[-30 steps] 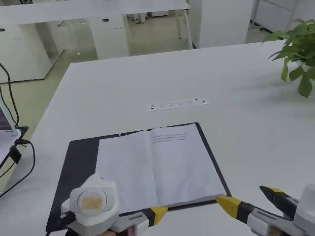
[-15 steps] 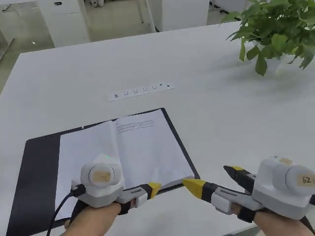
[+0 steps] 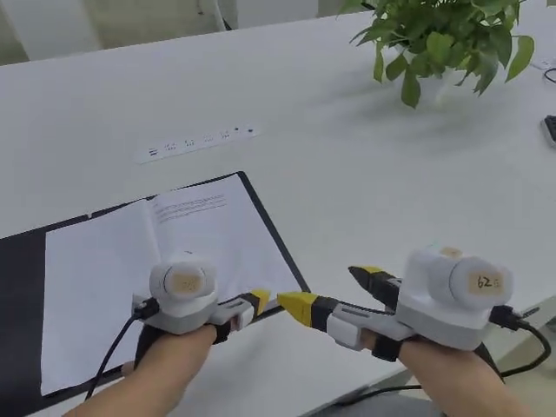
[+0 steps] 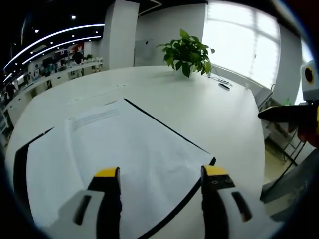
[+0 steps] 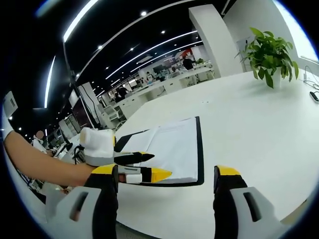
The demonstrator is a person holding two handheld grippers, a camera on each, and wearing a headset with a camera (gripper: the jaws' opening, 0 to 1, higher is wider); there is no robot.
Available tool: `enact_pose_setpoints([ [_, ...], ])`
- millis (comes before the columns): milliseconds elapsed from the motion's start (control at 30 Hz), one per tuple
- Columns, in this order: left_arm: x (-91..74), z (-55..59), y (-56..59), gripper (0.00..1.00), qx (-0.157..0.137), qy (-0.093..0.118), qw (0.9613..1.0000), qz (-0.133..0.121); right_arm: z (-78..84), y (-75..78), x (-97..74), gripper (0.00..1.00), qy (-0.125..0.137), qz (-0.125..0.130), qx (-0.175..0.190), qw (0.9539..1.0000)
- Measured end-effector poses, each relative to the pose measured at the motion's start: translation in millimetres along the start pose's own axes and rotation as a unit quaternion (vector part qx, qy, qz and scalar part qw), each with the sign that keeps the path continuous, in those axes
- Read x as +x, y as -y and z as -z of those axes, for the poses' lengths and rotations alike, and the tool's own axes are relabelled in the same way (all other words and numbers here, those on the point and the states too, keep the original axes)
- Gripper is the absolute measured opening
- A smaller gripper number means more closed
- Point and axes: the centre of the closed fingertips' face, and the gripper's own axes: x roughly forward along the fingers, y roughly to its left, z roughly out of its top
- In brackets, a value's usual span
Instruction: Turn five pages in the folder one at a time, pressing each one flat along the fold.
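Head view looks down on the folder (image 3: pixel 113 269), which lies open and flat on the white desk (image 3: pixel 391 174), with 2 white pages showing inside its black cover. A few lines of print sit at the top of the folder's right page (image 3: pixel 217 234).

The left tool (image 3: pixel 256 301), held in the left hand (image 3: pixel 169 347), sits at the folder's near edge, close to its near right corner. In the left gripper view the left tool (image 4: pixel 160 174) has its 2 yellow-tipped jaws spread well apart with nothing gripped. The folder's right page and black border run beneath the gap. Whether a jaw touches the paper I cannot tell.

The right tool (image 3: pixel 328 288), in the right hand (image 3: pixel 443 365), is over bare desk just past the folder's near right corner, and its jaws point back toward the folder. In the right gripper view the right tool (image 5: pixel 165 172) is wide open and holds nothing. The left tool (image 5: pixel 153 166) reaches in from the left, over the folder's near edge. The yellow tips of the 2 tools are near each other but apart.

Beyond the folder's far edge a white socket strip (image 3: pixel 198 139) lies on the desk. Farther off to the folder's far right stands a leafy potted plant (image 3: pixel 434 35). A black cable (image 3: pixel 113 365) trails from the left tool across the folder's near edge.
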Motion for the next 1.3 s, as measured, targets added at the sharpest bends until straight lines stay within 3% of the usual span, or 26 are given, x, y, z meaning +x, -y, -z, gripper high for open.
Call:
enact_pose_setpoints([
  [200, 9.5, 2.5, -1.9, 0.57, -0.002, 0.0, 0.9999, -0.014, 0.4, 0.4, 0.6, 0.76, 0.0, -0.006, 0.003, 1.0],
  [300, 15.7, 10.9, 0.9, 0.56, -0.003, -0.009, 0.9998, -0.017, 3.6, 1.2, 1.8, 0.76, -0.005, -0.006, 0.002, 1.0],
  [400, 18.0, 14.2, 1.1, 0.53, 0.047, -0.003, 0.9984, -0.032, 7.1, 3.2, 2.6, 0.75, -0.01, -0.005, 0.005, 0.9999],
  [500, 17.9, 14.5, 1.7, 0.51, 0.039, 0.008, 0.9987, -0.032, 8.3, 5.3, 2.7, 0.75, -0.012, -0.005, 0.007, 0.9999],
  [833, 17.2, 13.5, -2.4, 0.39, 0.051, 0.031, 0.9979, -0.026, 14.1, 8.5, 6.4, 0.74, -0.027, -0.008, 0.005, 0.9996],
  [1300, 17.0, 12.5, -5.8, 0.3, 0.052, 0.045, 0.9974, -0.022, 13.7, 7.0, 11.5, 0.73, -0.034, -0.014, 0.001, 0.9993],
])
